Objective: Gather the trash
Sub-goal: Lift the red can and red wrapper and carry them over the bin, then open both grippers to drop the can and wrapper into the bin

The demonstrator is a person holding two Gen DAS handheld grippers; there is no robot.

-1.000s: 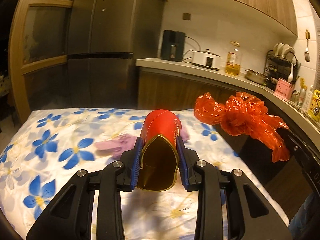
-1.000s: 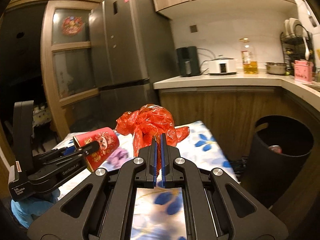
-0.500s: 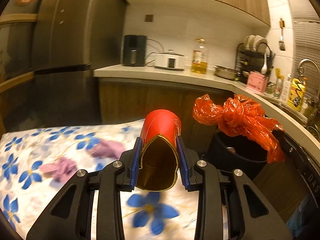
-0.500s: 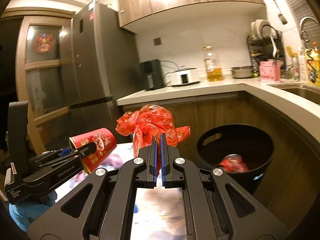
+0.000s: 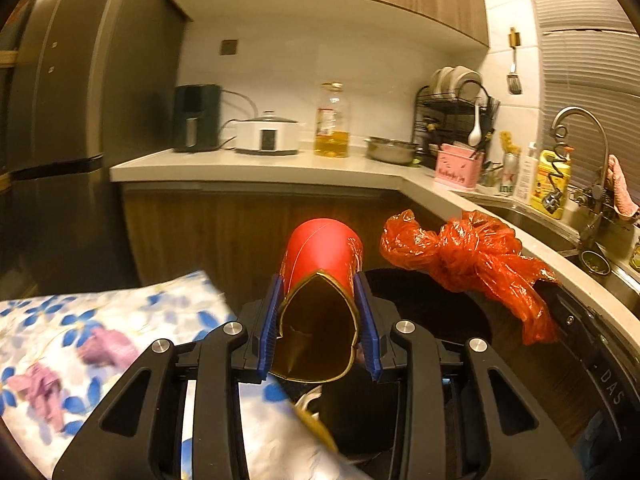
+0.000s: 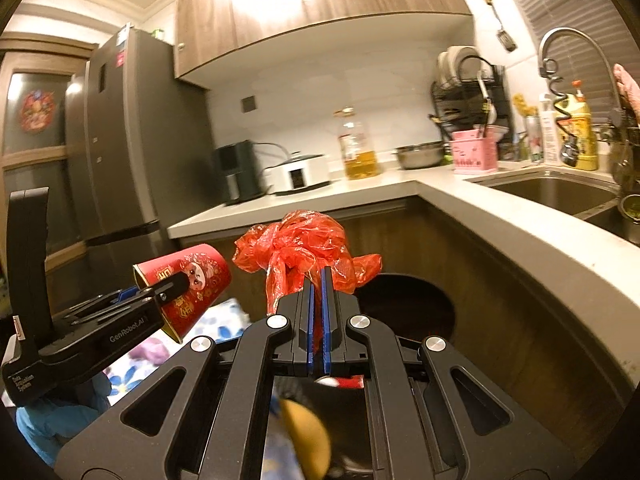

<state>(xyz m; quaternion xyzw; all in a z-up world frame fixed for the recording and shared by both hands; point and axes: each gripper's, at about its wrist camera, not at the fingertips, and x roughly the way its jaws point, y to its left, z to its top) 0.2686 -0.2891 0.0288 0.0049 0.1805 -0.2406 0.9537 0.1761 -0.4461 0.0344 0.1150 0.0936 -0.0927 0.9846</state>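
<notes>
My left gripper point(image 5: 319, 292) is shut on a red paper cup point(image 5: 322, 256) with a gold inside, squeezed flat at its rim. It also shows in the right wrist view point(image 6: 188, 280), held by the left gripper point(image 6: 164, 292). My right gripper point(image 6: 317, 292) is shut on a crumpled red plastic bag point(image 6: 304, 248), which also shows in the left wrist view point(image 5: 464, 252). Both are held over the black trash bin point(image 6: 416, 308), whose dark opening lies below point(image 5: 436, 308). Red trash point(image 6: 348, 381) lies inside it.
A table with a blue-flowered cloth point(image 5: 100, 336) lies at the left, its corner near the bin. A wooden counter point(image 5: 280, 168) with appliances, an oil bottle point(image 5: 331, 124) and a sink point(image 6: 560, 192) curves behind and right. A fridge point(image 6: 132, 140) stands at the left.
Both grippers have swung right, away from the table and over the black bin, still holding the cup and the bag. The table has slid to the left of view.
</notes>
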